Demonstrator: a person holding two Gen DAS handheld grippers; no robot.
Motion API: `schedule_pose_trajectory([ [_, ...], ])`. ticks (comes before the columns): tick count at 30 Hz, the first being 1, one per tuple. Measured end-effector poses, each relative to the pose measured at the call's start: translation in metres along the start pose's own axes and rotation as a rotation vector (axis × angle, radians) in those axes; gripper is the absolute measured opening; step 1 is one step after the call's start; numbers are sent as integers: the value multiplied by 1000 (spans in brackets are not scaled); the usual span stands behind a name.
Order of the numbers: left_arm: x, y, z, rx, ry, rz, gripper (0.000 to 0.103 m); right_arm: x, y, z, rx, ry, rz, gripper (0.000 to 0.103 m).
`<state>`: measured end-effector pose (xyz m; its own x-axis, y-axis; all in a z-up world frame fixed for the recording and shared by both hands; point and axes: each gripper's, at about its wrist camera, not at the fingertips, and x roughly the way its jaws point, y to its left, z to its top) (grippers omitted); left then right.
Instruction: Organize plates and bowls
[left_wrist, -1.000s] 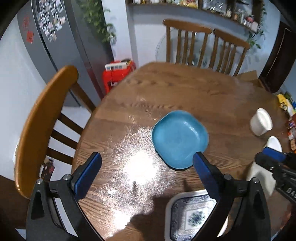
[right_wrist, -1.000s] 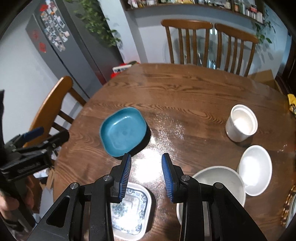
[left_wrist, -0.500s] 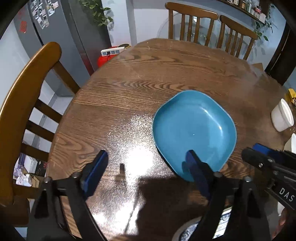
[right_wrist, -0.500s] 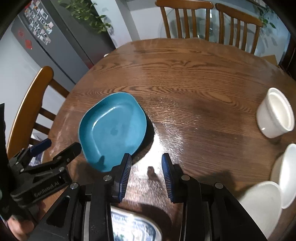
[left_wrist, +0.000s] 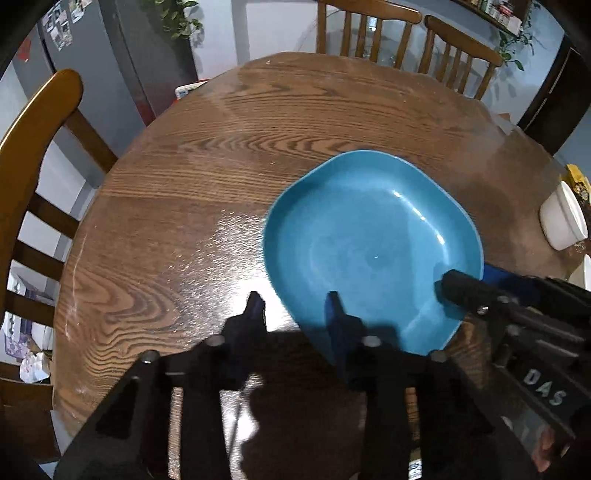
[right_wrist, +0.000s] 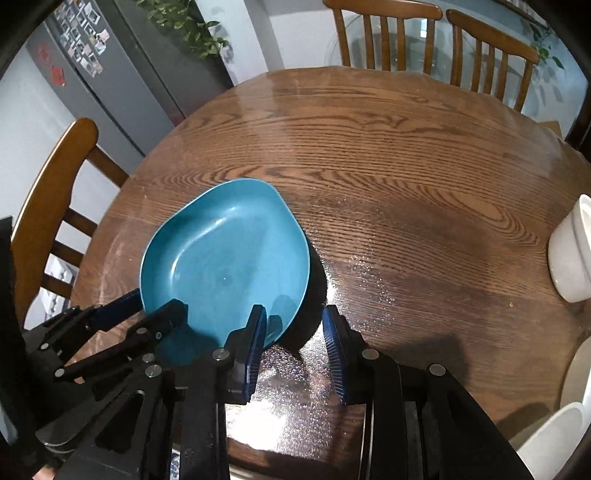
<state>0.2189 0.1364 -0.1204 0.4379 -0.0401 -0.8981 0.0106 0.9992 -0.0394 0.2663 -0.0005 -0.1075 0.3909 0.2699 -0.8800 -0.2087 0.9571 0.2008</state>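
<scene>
A blue plate (left_wrist: 369, 240) (right_wrist: 229, 254) with rounded corners lies on the round wooden table (left_wrist: 221, 147) (right_wrist: 406, 166). My left gripper (left_wrist: 294, 306) (right_wrist: 147, 306) straddles its near left rim. One finger is over the plate and the other outside it, and the jaws are closing with a gap still showing. At the near right rim, my right gripper (right_wrist: 293, 328) (left_wrist: 484, 282) is held narrow. Its left finger is over the plate and its right finger over the bare table. I see neither pair of pads pressing the rim.
A white cup (left_wrist: 563, 221) (right_wrist: 570, 254) stands at the table's right edge, and white bowls (right_wrist: 554, 439) lie at the near right. One wooden chair (left_wrist: 33, 147) sits at the left, two more chairs (right_wrist: 424, 37) at the far side, and a grey fridge (right_wrist: 110, 74) beyond.
Both grippers came down onto the blue plate, which now fills more of each view. The left jaws went from wide open to narrow. The right jaws kept about the same gap.
</scene>
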Motion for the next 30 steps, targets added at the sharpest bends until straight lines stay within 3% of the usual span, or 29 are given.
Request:
schedule_pose_trajectory([
  [2, 0, -5, 1, 13, -3, -15, 20, 3, 0, -1, 7, 8, 17, 22],
  [7, 1, -8, 1, 17, -10, -18, 20, 4, -3, -2, 20, 9, 24, 18],
  [18, -2, -8, 1, 24, -22, -16, 19, -8, -1, -1, 12, -14, 12, 14],
  [30, -41, -12, -5, 55, -103, -8, 19, -45, -3, -15, 41, -81, 57, 14],
])
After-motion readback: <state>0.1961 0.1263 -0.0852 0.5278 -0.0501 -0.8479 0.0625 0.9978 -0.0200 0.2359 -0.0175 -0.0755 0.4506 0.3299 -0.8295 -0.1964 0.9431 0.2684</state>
